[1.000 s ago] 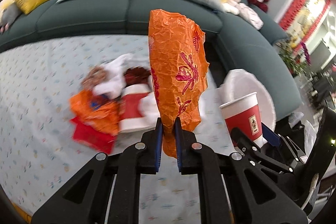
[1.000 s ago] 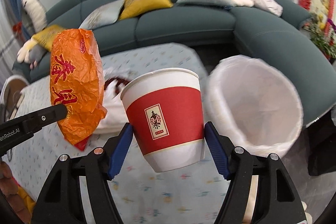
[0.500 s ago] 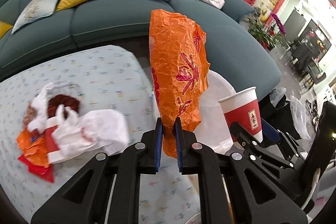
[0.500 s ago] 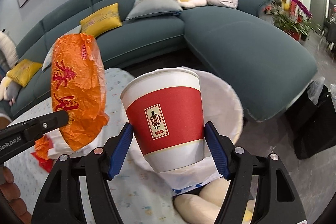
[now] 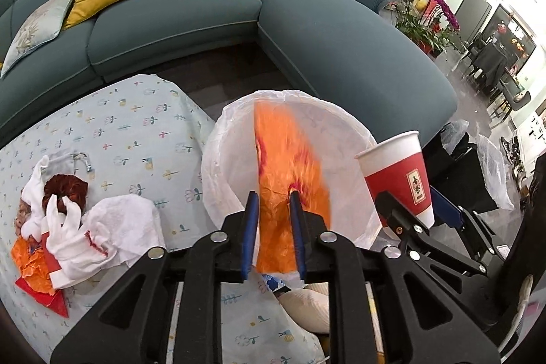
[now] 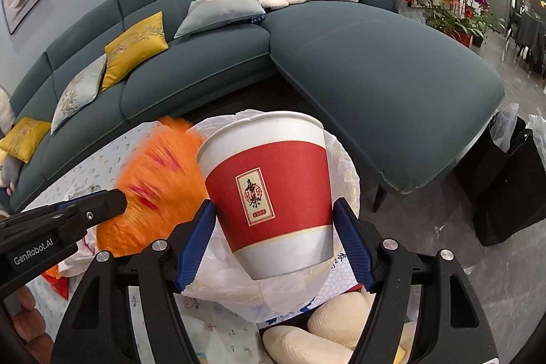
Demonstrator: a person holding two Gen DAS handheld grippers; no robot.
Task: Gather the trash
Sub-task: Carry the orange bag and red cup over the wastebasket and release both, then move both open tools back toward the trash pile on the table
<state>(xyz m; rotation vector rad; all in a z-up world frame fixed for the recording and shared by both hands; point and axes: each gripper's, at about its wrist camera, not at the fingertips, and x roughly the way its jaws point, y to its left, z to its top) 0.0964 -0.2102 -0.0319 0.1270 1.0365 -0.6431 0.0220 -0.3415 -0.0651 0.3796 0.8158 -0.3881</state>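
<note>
**Two pieces at the bin, pile still waiting**

Left gripper (image 5: 274,229) jaws opening, blurred orange wrapper (image 5: 290,179) loose between them above the lined bin (image 5: 218,159). Right gripper (image 6: 274,241) clamped on the paper cup (image 6: 269,193) over the bin, not yet dropped. Trash pile (image 5: 68,224) remains on the table (image 5: 136,125)

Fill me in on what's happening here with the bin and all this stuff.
A person is clearing trash with two handheld grippers. The left gripper is opening over the lined bin, letting the orange wrapper go; it's blurred between the jaws. The right gripper holds a red paper cup by the bin. More trash waits on the tablecloth.
</note>
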